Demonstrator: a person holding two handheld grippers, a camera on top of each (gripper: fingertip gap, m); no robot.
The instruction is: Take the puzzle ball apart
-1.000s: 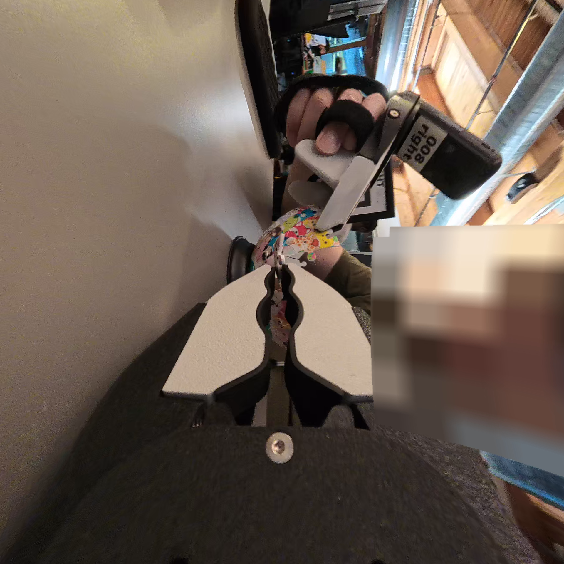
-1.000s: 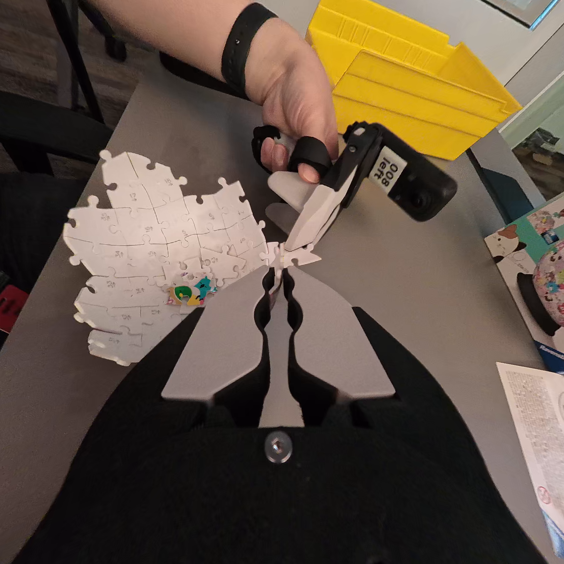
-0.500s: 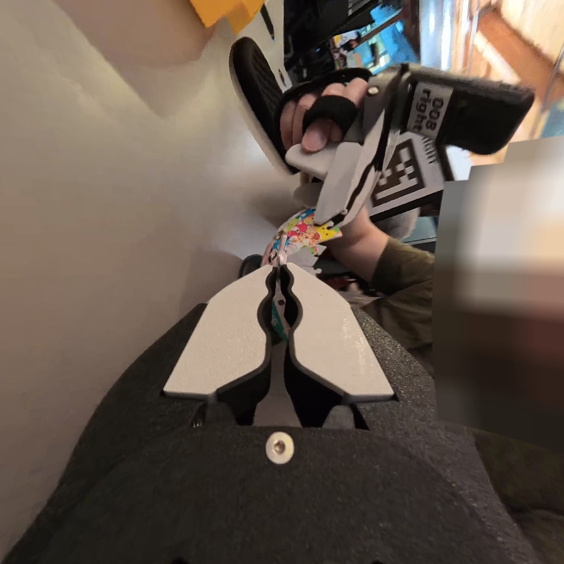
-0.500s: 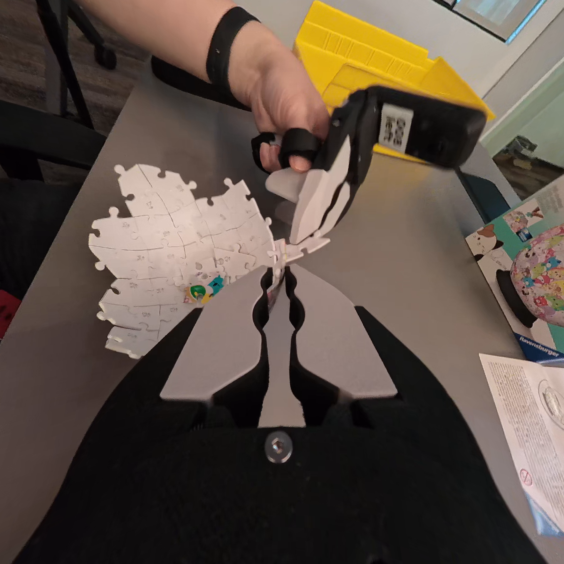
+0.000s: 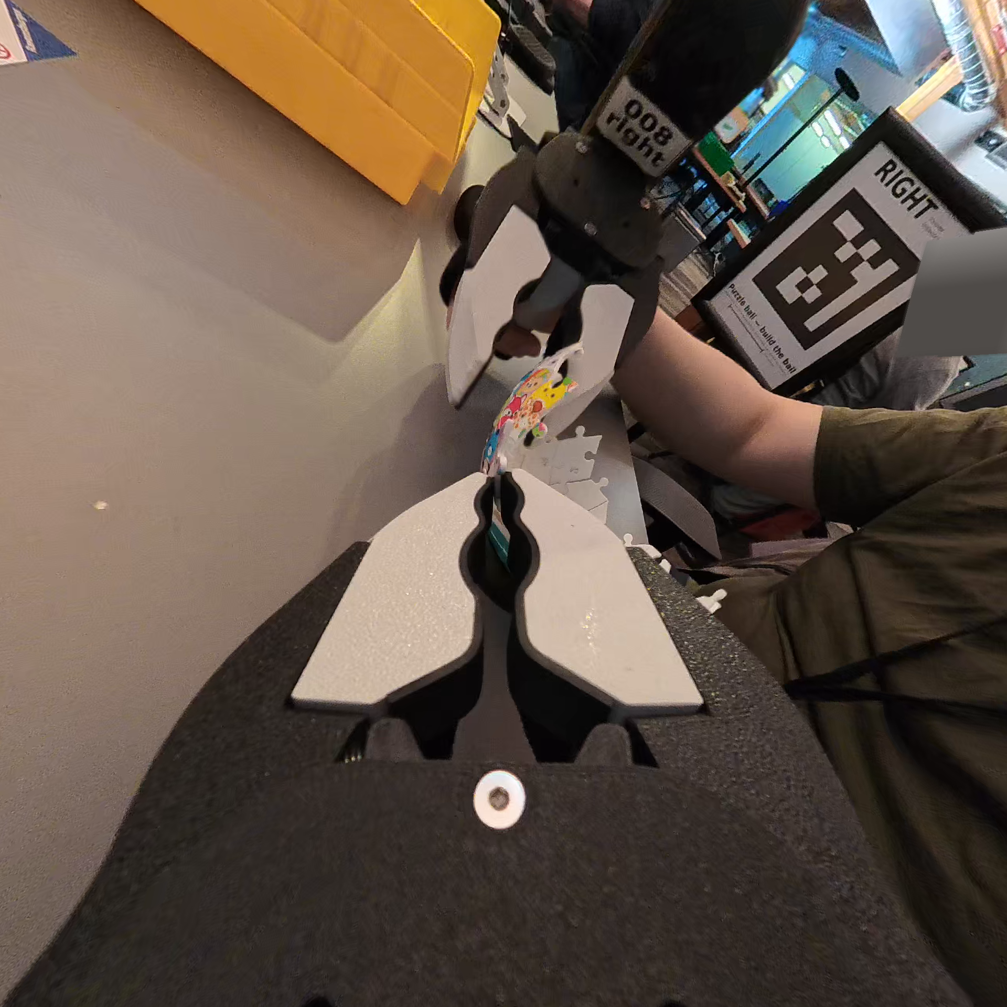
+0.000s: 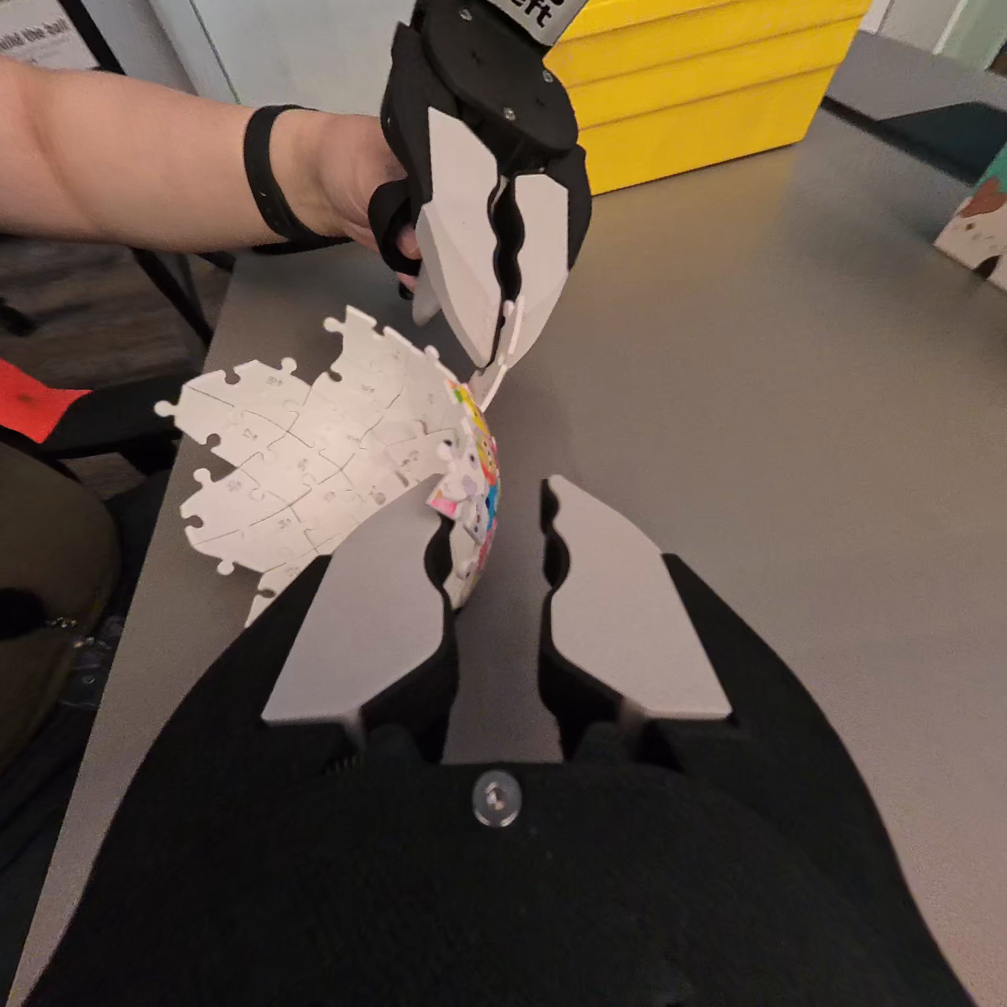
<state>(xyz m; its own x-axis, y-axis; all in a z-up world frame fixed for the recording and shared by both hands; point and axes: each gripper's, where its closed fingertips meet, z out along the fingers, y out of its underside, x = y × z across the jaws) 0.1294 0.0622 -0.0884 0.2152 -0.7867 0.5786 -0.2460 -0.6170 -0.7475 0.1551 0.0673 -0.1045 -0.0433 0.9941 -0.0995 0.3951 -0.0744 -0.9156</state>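
Note:
A curved part of the puzzle ball shows its white inside, with the coloured outside along its right edge. My left gripper is shut on a piece at its rim; the coloured shell rises just past the fingertips. In the right wrist view the left gripper comes down from above and pinches the shell's top edge. My right gripper is open. The shell's coloured edge lies against its left finger. In the left wrist view the right gripper stands open around the shell.
Yellow bins stand at the back of the grey table; they also show in the left wrist view. A puzzle box is at the right edge. A black-and-white marker board stands behind the person's arm.
My right gripper has opened and let go of the puzzle piece it pinched. The left gripper has swung round, still shut on the shell's rim, and the shell has turned with it.

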